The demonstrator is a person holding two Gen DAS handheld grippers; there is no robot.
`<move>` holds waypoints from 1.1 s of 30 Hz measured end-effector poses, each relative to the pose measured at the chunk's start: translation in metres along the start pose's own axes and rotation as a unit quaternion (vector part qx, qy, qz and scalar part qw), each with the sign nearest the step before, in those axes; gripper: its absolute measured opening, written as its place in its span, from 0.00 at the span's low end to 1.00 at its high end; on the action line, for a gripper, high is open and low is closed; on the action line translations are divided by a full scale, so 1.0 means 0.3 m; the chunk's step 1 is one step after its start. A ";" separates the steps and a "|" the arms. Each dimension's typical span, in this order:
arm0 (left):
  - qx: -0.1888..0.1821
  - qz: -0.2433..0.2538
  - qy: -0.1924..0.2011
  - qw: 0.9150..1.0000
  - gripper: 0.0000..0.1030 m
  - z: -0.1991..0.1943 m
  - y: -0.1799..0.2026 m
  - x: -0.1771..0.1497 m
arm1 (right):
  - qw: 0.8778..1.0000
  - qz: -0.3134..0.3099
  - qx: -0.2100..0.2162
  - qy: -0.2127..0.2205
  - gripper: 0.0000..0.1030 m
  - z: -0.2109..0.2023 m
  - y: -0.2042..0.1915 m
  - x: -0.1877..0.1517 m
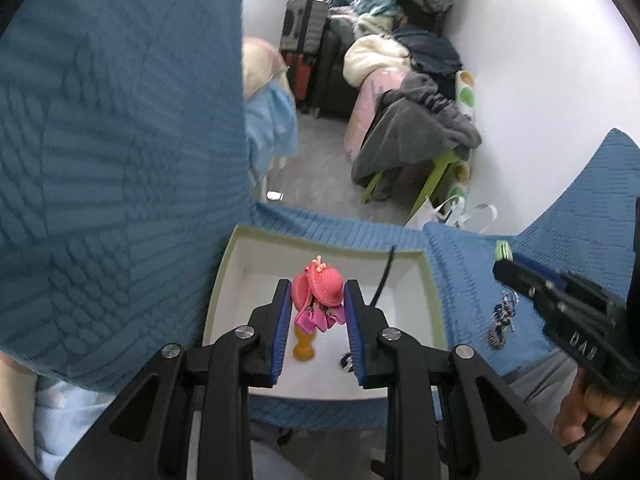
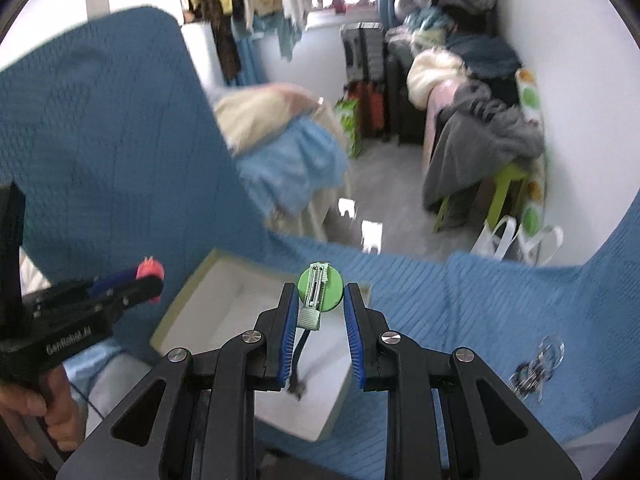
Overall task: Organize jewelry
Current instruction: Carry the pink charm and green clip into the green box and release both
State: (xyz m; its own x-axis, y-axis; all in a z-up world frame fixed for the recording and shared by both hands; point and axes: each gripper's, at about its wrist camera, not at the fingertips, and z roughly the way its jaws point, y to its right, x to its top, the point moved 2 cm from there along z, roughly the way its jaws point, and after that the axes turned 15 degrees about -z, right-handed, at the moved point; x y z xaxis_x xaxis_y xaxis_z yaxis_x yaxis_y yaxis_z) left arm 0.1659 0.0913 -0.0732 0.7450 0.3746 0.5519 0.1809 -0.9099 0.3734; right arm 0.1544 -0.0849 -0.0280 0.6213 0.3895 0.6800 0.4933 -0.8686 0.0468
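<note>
My left gripper (image 1: pixel 317 285) is shut on a pink hat-shaped hair ornament (image 1: pixel 322 288). It hangs over an open white box (image 1: pixel 430 280) with a pale green rim. Inside the box lie an orange piece (image 1: pixel 305 349), a black cord (image 1: pixel 382 280) and a small metal item (image 1: pixel 346 361). My right gripper (image 2: pixel 320 289) is shut on a round green hair clip (image 2: pixel 334 298) above the box's far right corner (image 2: pixel 224 266). A silver chain trinket (image 2: pixel 536 368) lies on the blue blanket to the right of the box. Each view shows the other gripper at its edge: the right one (image 1: pixel 505 262), the left one (image 2: pixel 154 278).
The box rests on a blue knitted blanket (image 1: pixel 120 200) that rises high on the left. Beyond lie grey floor, a green stool (image 1: pixel 436 172) heaped with clothes, suitcases (image 1: pixel 304 40), white bags (image 2: pixel 516 240) and a white wall on the right. A hand (image 2: pixel 36 408) grips the left handle.
</note>
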 end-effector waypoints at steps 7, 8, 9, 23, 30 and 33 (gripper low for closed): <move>0.015 -0.010 -0.039 0.999 0.26 0.063 -0.075 -0.051 | 0.998 -0.011 0.022 -0.054 0.20 0.099 -0.079 -0.066; 0.017 -0.013 -0.042 0.999 0.26 0.069 -0.083 -0.052 | 0.998 -0.012 0.026 -0.061 0.20 0.107 -0.086 -0.074; 0.019 -0.017 -0.047 0.999 0.26 0.076 -0.092 -0.052 | 0.997 -0.012 0.028 -0.067 0.20 0.112 -0.090 -0.081; 0.051 -0.029 -0.082 0.995 0.26 0.117 -0.178 -0.093 | 0.992 -0.017 0.049 -0.113 0.20 0.208 -0.118 -0.122; 0.046 -0.023 -0.082 0.995 0.50 0.120 -0.178 -0.085 | 0.992 -0.024 0.045 -0.117 0.22 0.225 -0.128 -0.128; 0.032 -0.029 -0.073 0.996 0.67 0.112 -0.169 -0.077 | 0.993 -0.020 0.043 -0.110 0.34 0.214 -0.116 -0.127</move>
State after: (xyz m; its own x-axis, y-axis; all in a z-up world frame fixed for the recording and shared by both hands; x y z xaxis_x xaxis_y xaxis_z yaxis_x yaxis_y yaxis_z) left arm 0.1612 0.1228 -0.1298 0.8173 0.4006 0.4142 0.2634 -0.8990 0.3499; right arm 0.1528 -0.0499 -0.1026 0.7138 0.4881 0.5022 0.5641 -0.8257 0.0009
